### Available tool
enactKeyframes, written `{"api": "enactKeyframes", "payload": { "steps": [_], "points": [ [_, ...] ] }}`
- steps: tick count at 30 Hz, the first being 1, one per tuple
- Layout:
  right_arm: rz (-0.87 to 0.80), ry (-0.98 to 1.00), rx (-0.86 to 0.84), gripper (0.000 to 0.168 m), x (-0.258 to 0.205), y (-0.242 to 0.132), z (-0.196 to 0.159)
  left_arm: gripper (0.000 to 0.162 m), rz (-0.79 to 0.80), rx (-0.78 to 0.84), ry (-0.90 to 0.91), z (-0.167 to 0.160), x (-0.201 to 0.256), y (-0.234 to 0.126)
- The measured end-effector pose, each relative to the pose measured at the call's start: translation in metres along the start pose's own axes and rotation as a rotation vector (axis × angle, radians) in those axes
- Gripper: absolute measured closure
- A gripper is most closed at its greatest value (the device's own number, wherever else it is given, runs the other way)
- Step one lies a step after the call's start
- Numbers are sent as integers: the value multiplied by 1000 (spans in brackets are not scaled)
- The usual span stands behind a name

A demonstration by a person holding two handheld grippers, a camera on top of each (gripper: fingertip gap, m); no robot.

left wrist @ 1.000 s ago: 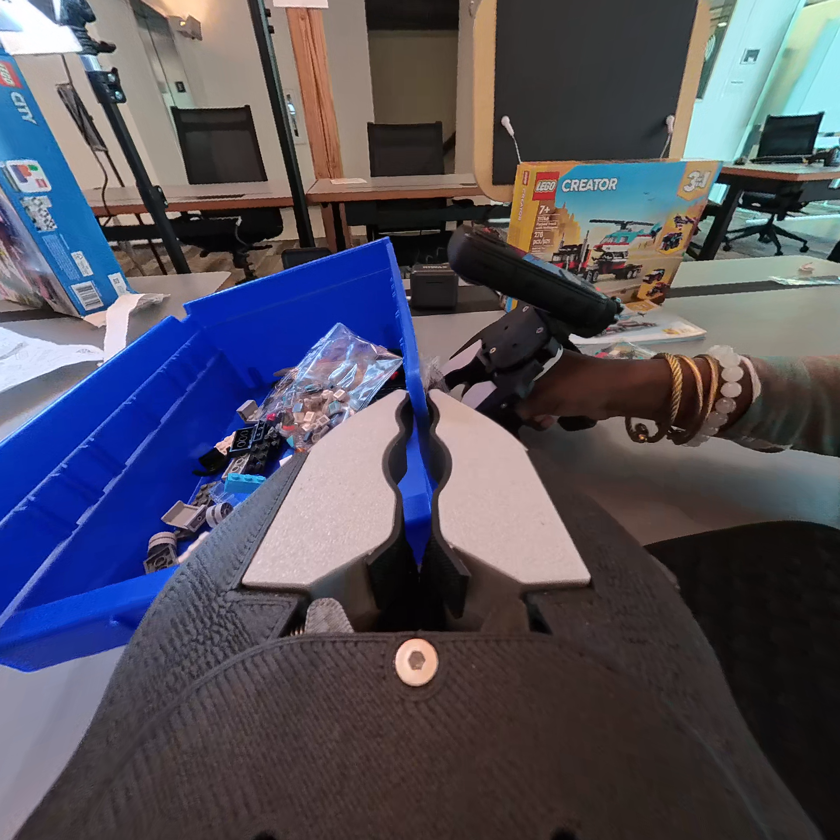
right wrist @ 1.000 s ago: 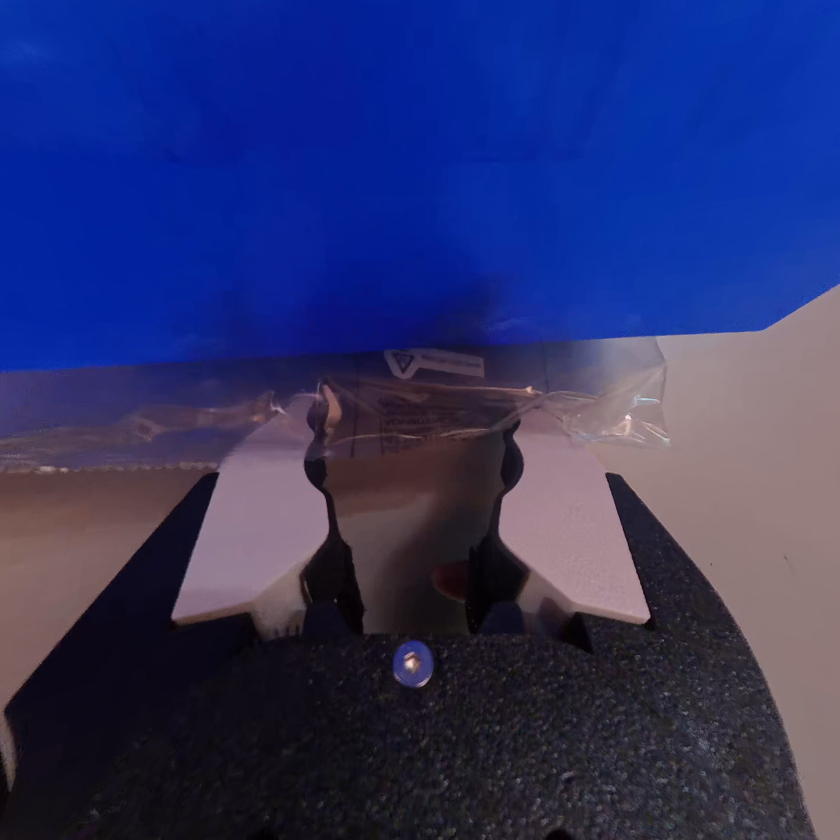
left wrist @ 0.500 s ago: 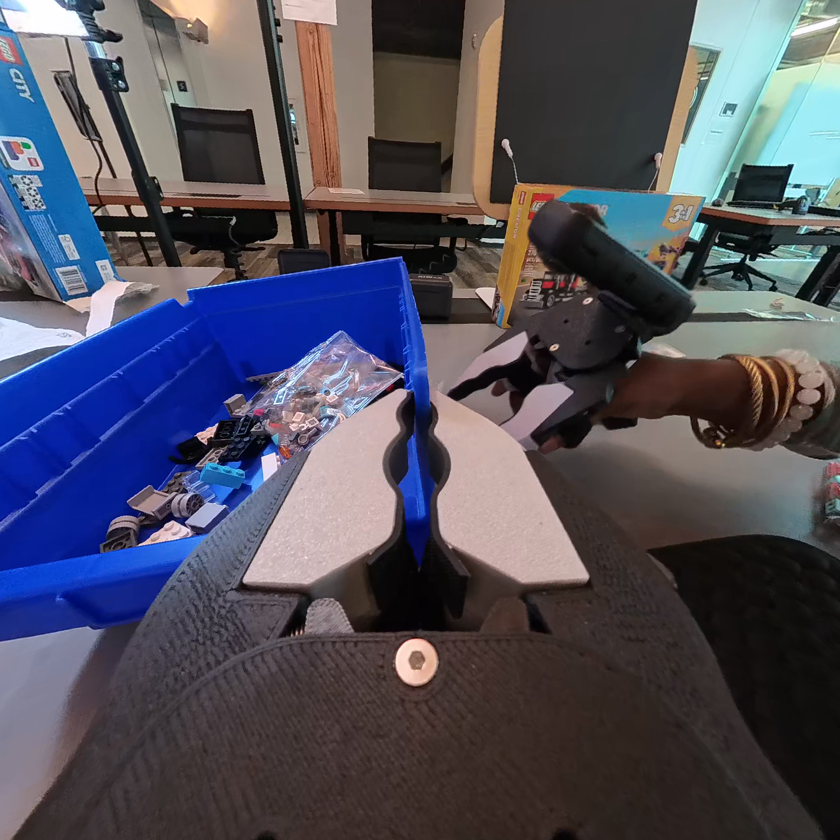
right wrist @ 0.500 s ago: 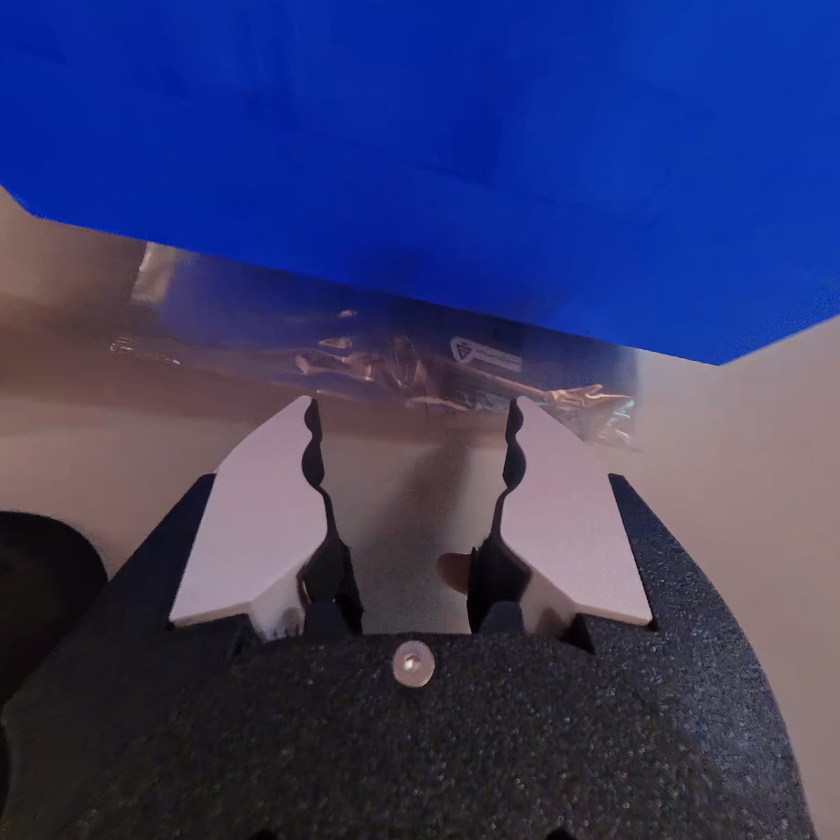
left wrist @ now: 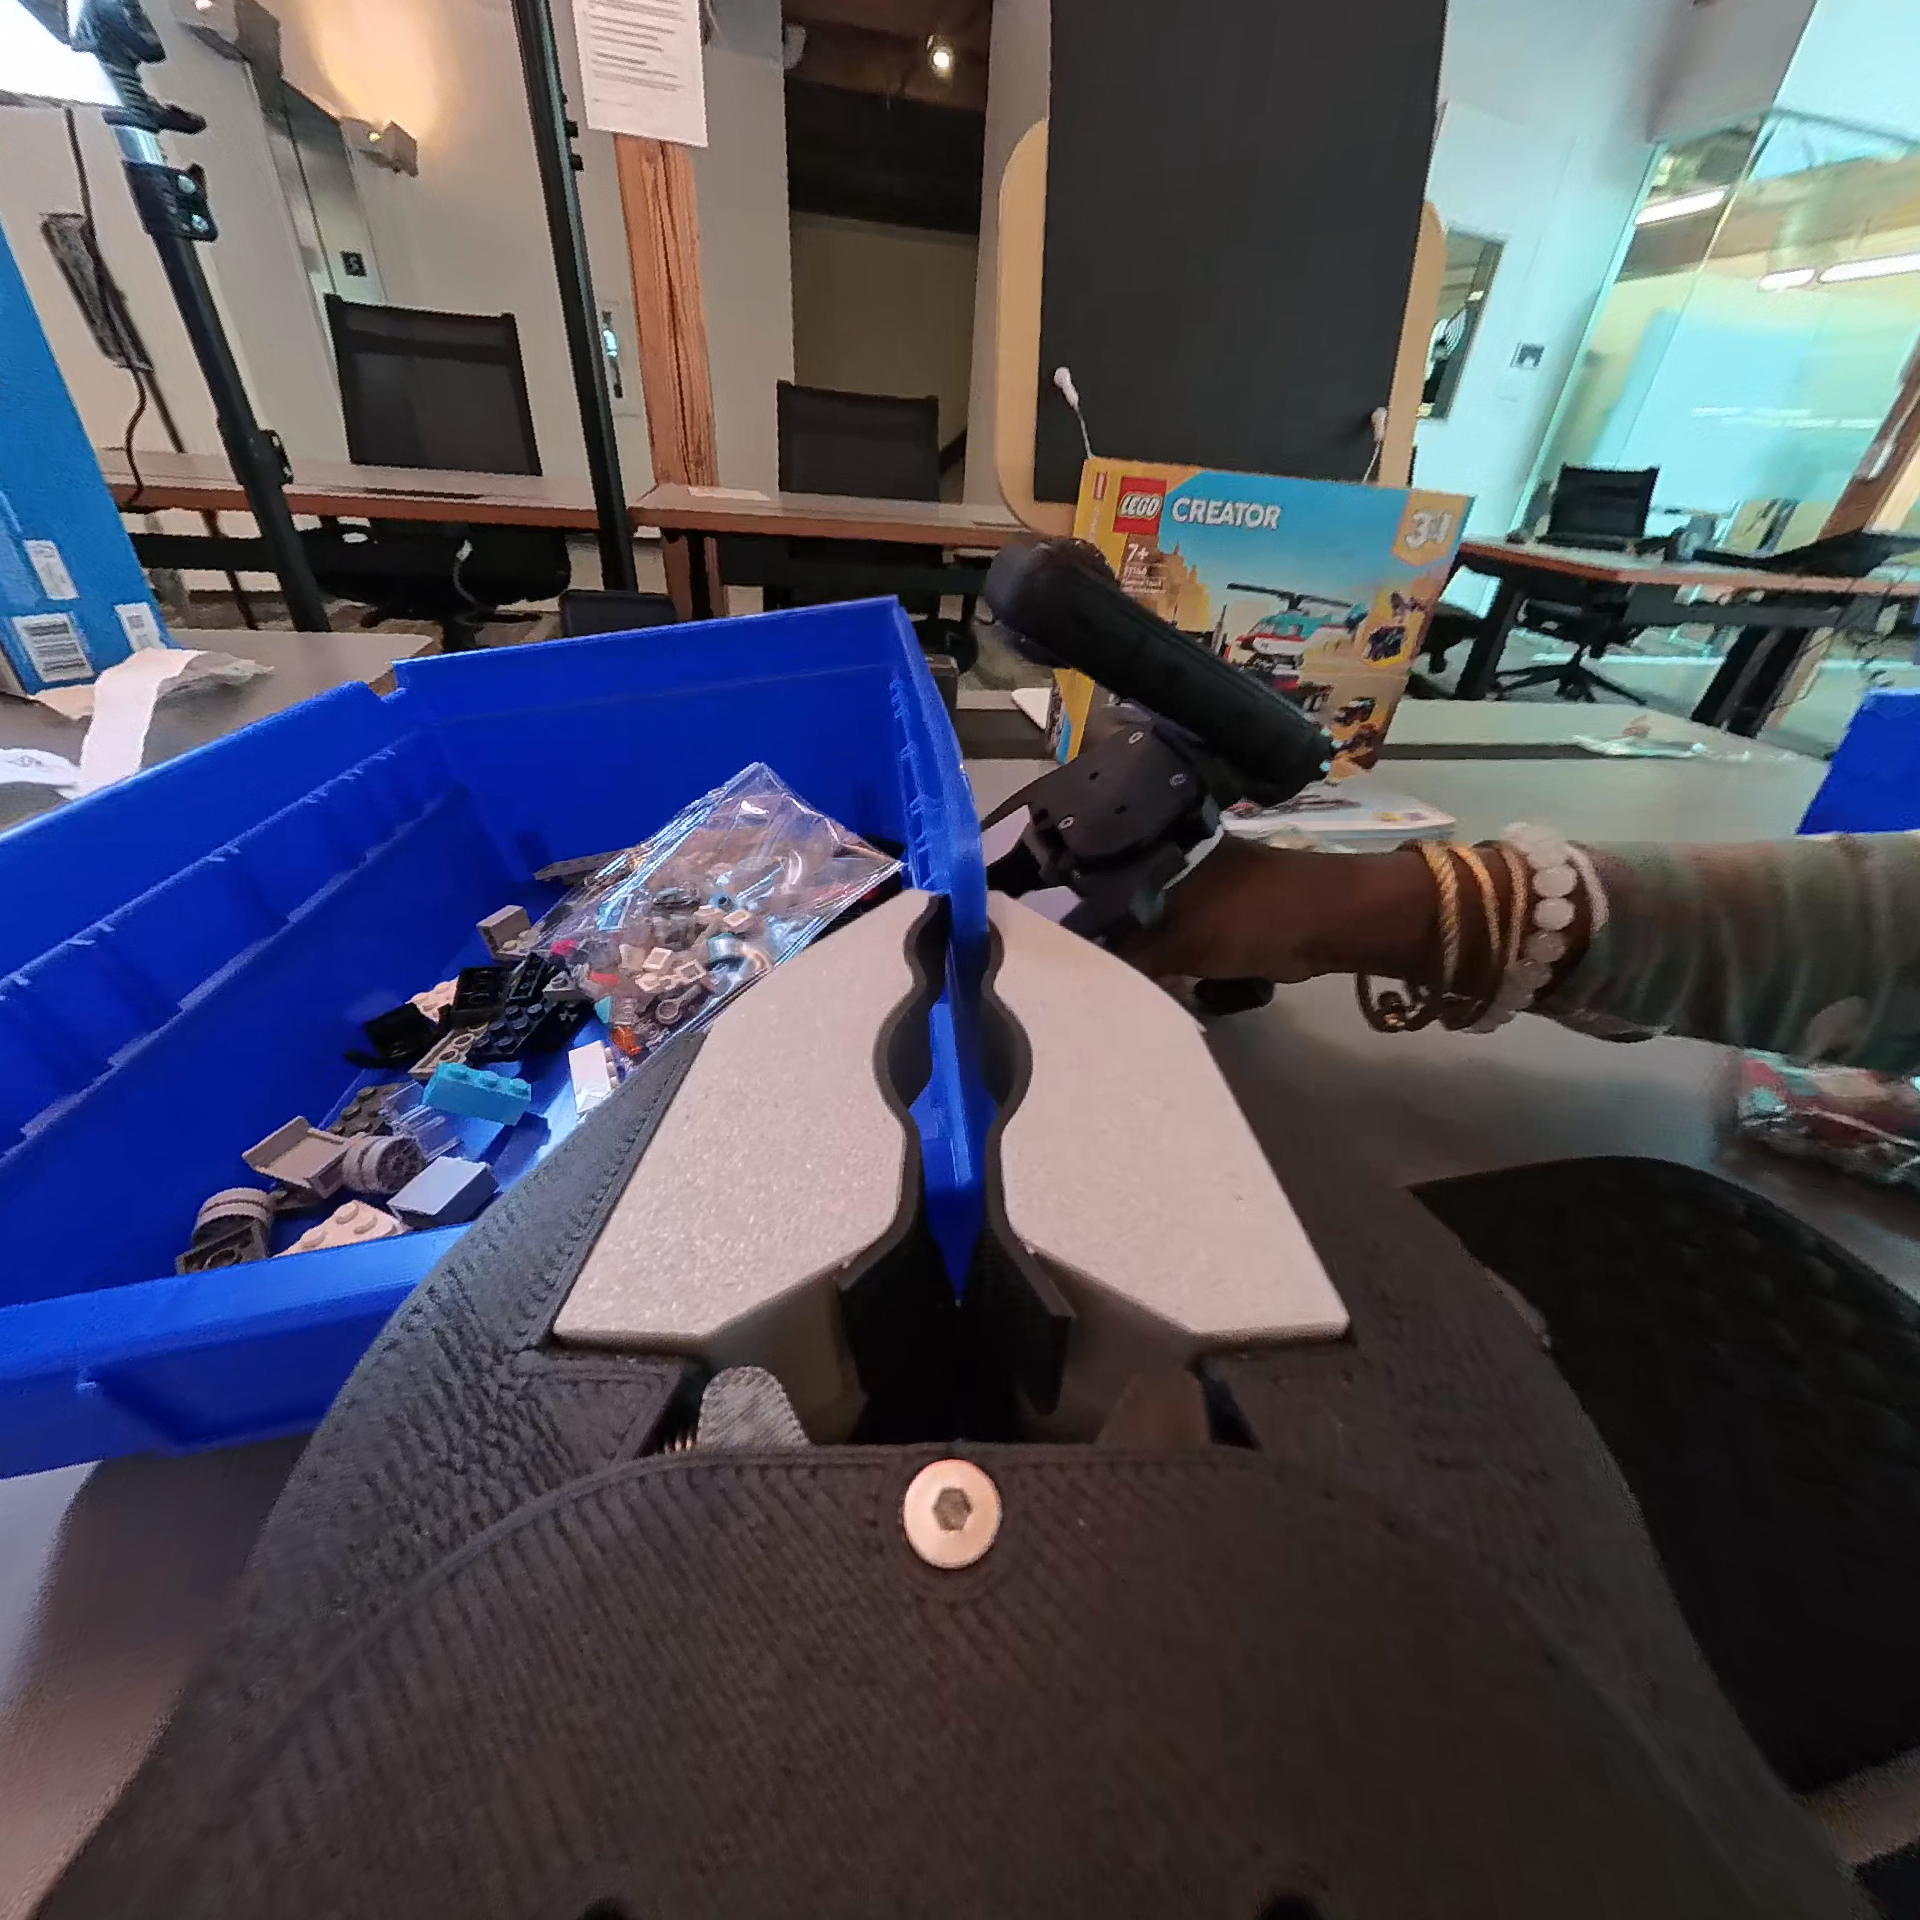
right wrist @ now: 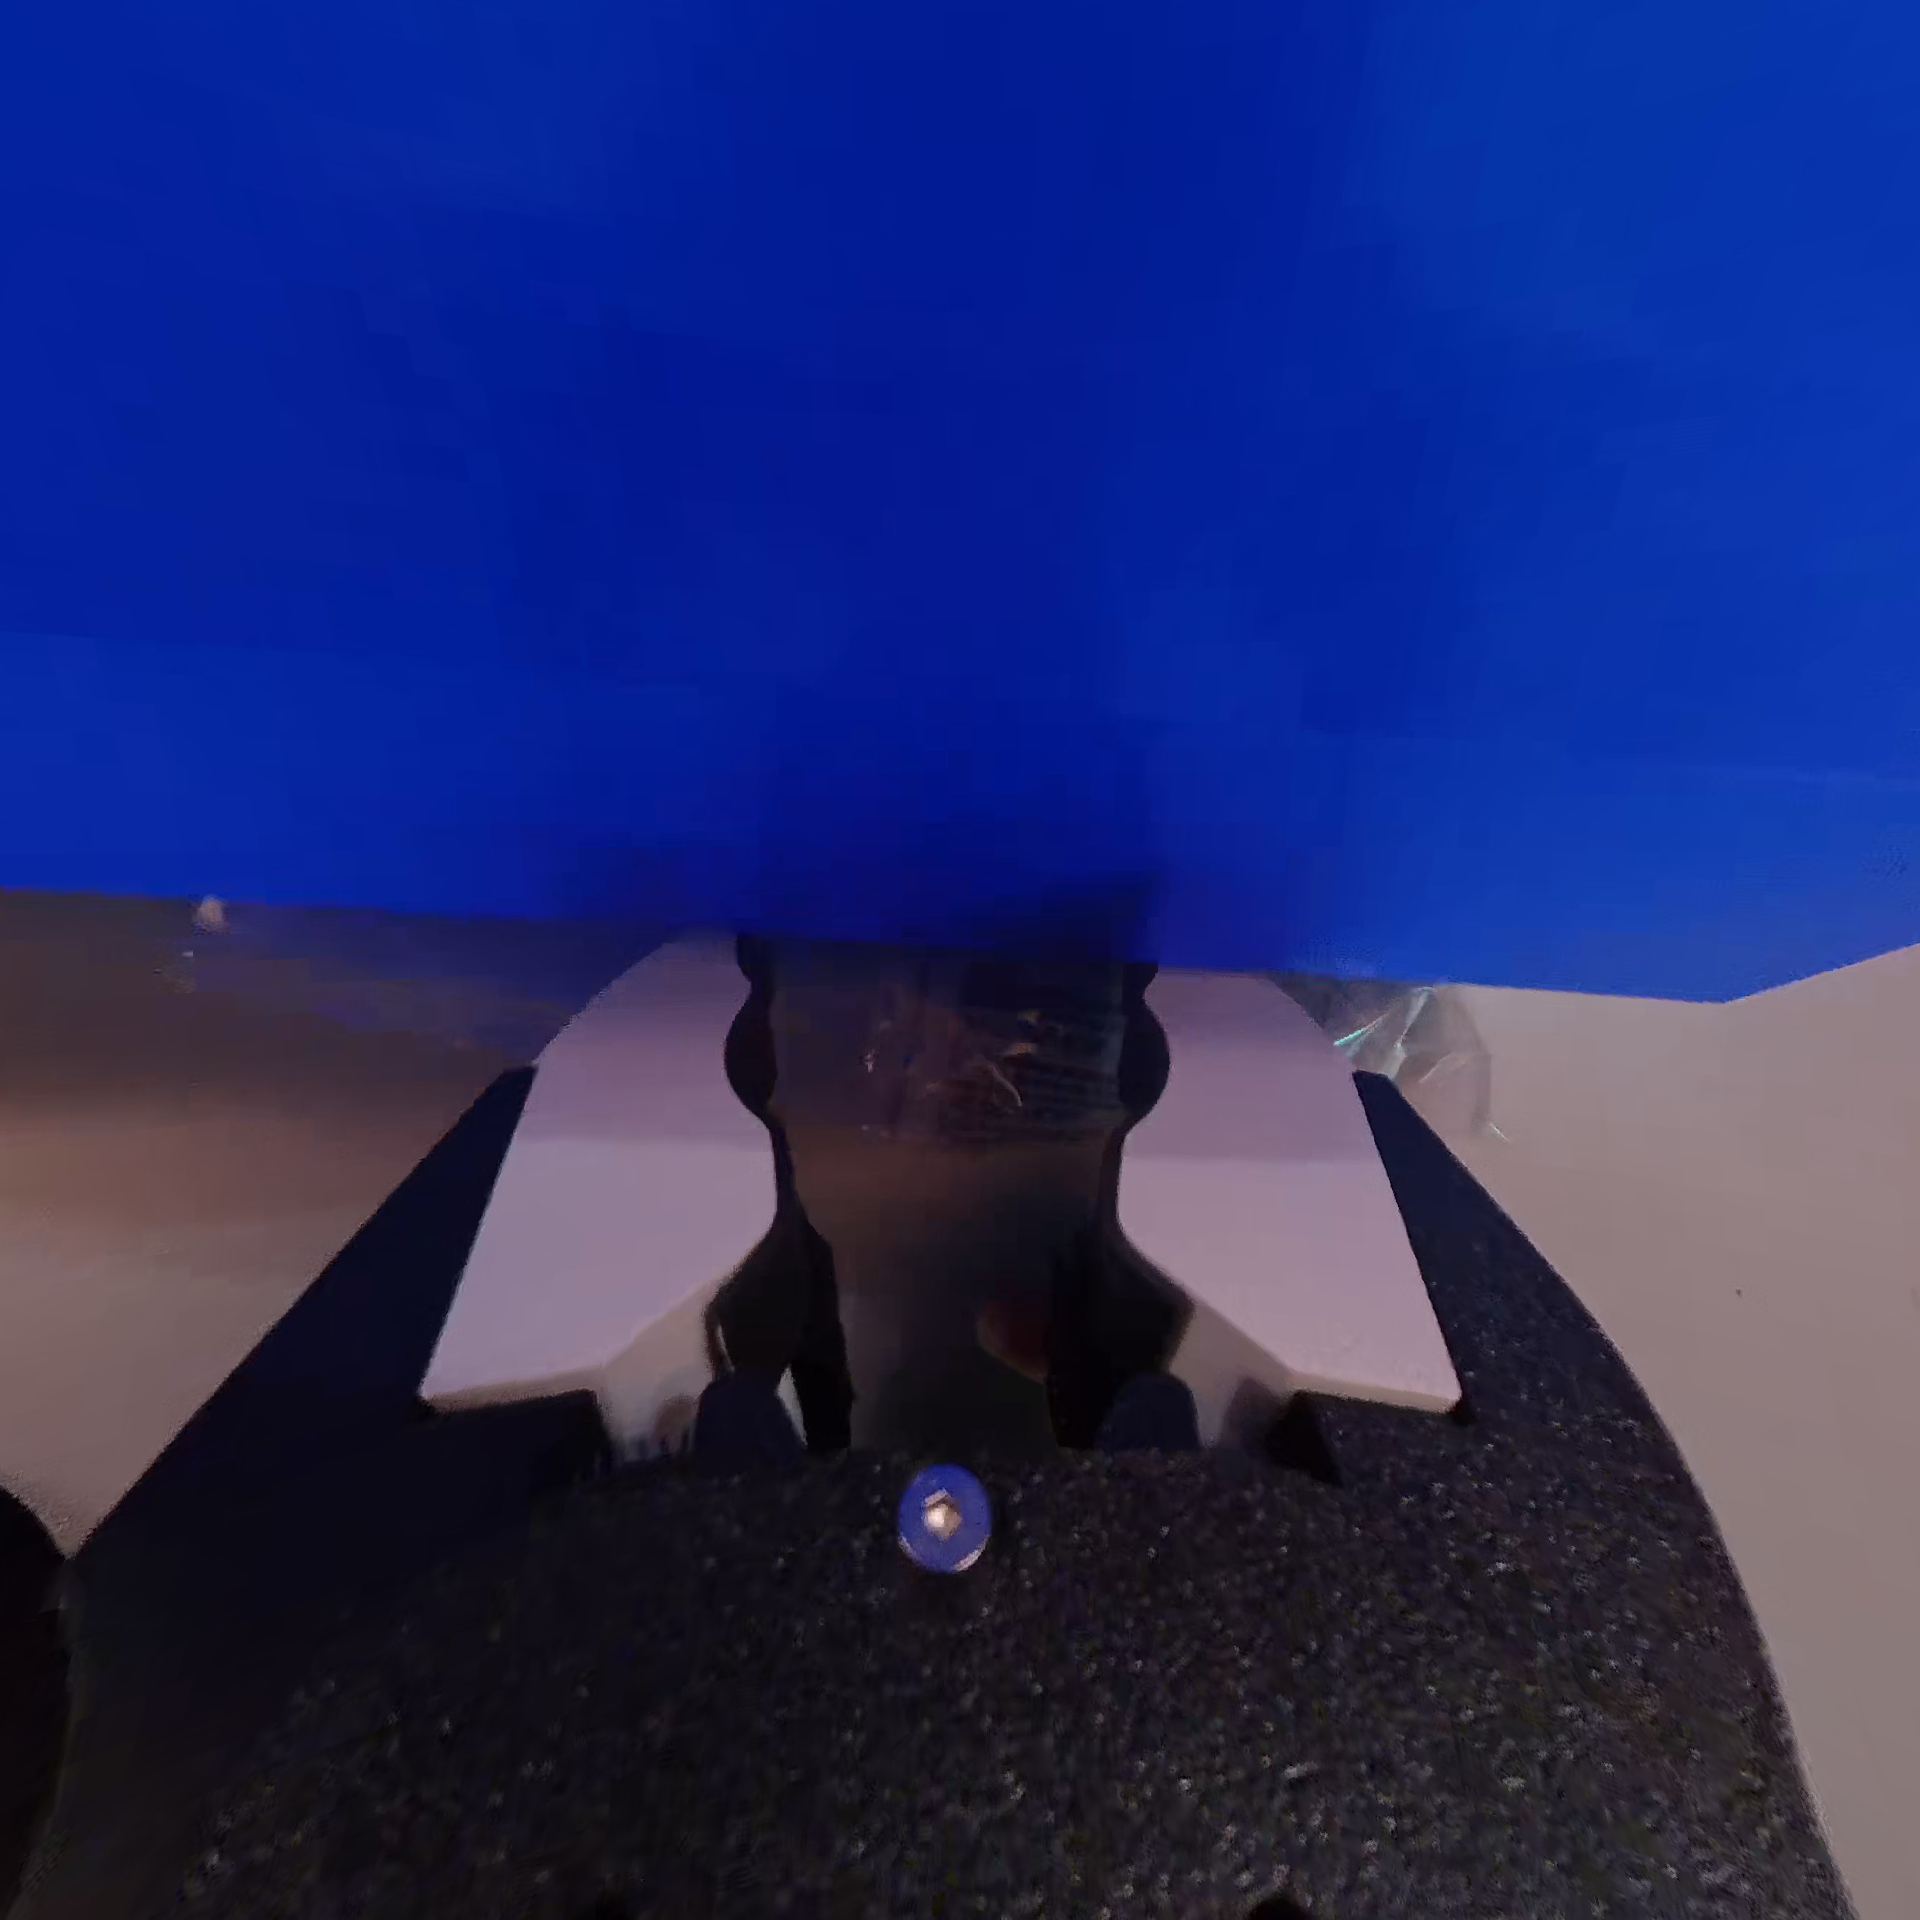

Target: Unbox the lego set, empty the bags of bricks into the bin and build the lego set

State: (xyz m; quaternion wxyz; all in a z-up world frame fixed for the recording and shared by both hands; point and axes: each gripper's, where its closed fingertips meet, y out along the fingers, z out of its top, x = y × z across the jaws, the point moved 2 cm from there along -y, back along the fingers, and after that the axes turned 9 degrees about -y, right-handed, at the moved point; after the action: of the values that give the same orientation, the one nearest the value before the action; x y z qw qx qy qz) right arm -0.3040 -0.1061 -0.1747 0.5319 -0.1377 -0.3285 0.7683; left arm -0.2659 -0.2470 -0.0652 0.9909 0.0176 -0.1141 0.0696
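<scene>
The blue bin [left wrist: 623, 665] sits on the grey table and holds loose bricks [left wrist: 468, 1091] and a clear bag of bricks [left wrist: 717, 894]. My left gripper [left wrist: 961, 920] is shut on the bin's right wall, near the front corner. My right gripper [left wrist: 1039, 842], held by a hand, is low beside the outside of that wall. In the right wrist view it [right wrist: 945, 977] is open, with its tips against the bin wall [right wrist: 935, 416]. A crumpled clear plastic bag [right wrist: 977, 1070] lies on the table between its fingers, partly under the bin.
The lego set's box [left wrist: 1278, 592] stands behind the right gripper with a booklet [left wrist: 1340, 821] lying in front of it. Another bag of bricks [left wrist: 1829, 1112] lies at the right. A tall blue box [left wrist: 42, 520] and paper scraps [left wrist: 125, 696] are at the left, and a second blue bin [left wrist: 1870, 769] is at the right edge. One gripper's finger ends stand about 20 centimeters off the other's.
The bin's right side has come down from its tilt. My right gripper pulled back and up, then came forward and low again, so the clear bag now lies between its open fingers.
</scene>
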Motion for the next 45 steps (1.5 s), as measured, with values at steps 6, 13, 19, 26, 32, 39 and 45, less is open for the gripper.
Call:
{"api": "enactKeyframes", "payload": {
  "steps": [6,13,19,26,32,39,45],
  "points": [
    [102,-70,-3,102,-2,-4,-3,158,-9,38,-42,-2,3,-10],
    [-39,-119,-12,110,26,-64,-19,159,18,75,-78,-10,4,-11],
    [28,-174,-28,72,5,-43,-31,158,-5,77,-87,-7,9,-7],
    [52,-101,-56,65,5,-23,-21,154,-91,40,-55,-12,23,-1],
    [43,-71,-35,59,5,-15,-17,147,-240,30,-9,-19,32,4],
    [191,-134,-109,47,-1,-23,-28,144,-302,-126,25,-36,27,14],
    [317,-128,-90,93,13,-91,-15,143,-271,-232,142,-50,31,20]
  ]
}}
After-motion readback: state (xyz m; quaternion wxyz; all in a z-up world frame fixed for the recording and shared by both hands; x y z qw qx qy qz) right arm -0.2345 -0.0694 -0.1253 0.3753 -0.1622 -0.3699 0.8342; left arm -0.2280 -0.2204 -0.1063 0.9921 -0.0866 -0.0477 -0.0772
